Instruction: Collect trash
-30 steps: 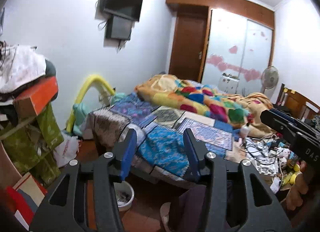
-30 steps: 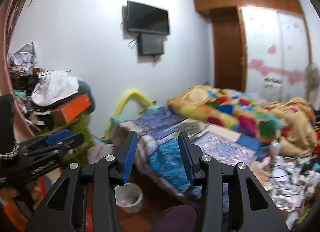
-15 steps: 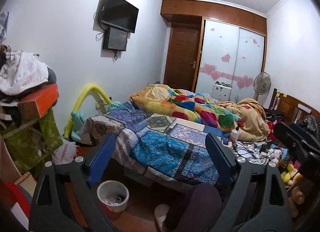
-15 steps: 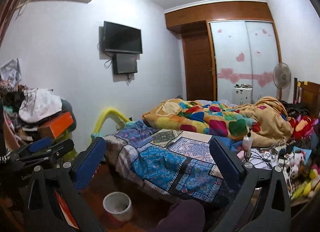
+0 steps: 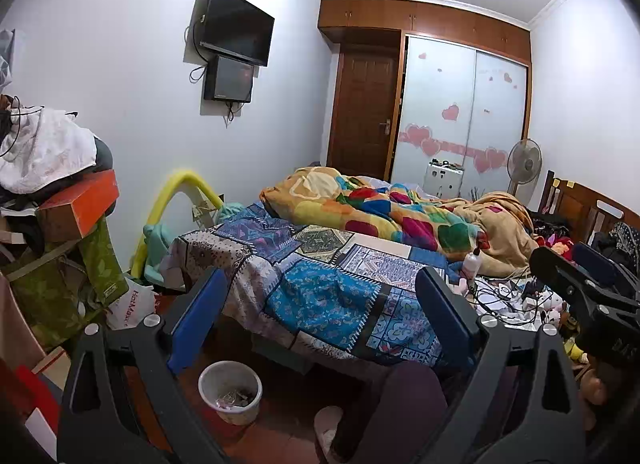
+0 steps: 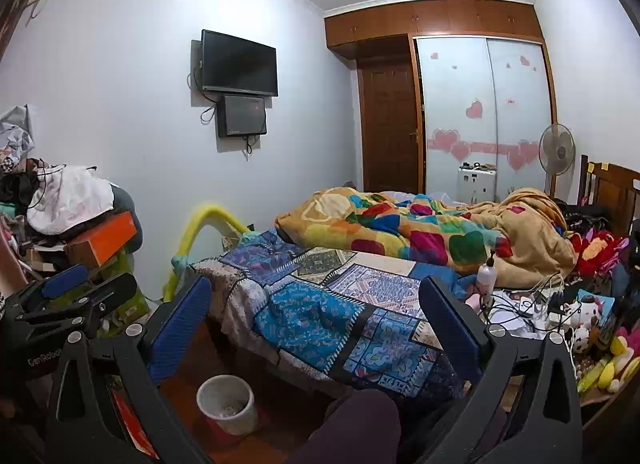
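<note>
A white waste bin point(image 5: 236, 416) point(image 6: 228, 424) with scraps inside stands on the floor by the foot of the bed. My left gripper point(image 5: 320, 276) hangs above and behind it, aimed at the bed; its jaws are opening and nothing is between them. My right gripper point(image 6: 317, 283) is held wide open and empty, pointing the same way. Each gripper shows at the edge of the other's view: right gripper point(image 5: 580, 284), left gripper point(image 6: 68, 296). Papers and cables point(image 5: 504, 296) point(image 6: 520, 308) litter the bed's right side beside a white bottle point(image 5: 470, 264) point(image 6: 486, 274).
A patchwork-covered bed point(image 5: 320, 296) with a heaped colourful blanket point(image 6: 400, 227) fills the middle. Piled boxes and clothes point(image 5: 76, 207) crowd the left. Soft toys point(image 6: 600, 248) lie at the right. A person's knee point(image 5: 408, 396) is low in front.
Both grippers have spread from partly closed to wide open. Both views swung and steadied on the bed, and the bin now shows more fully on the floor.
</note>
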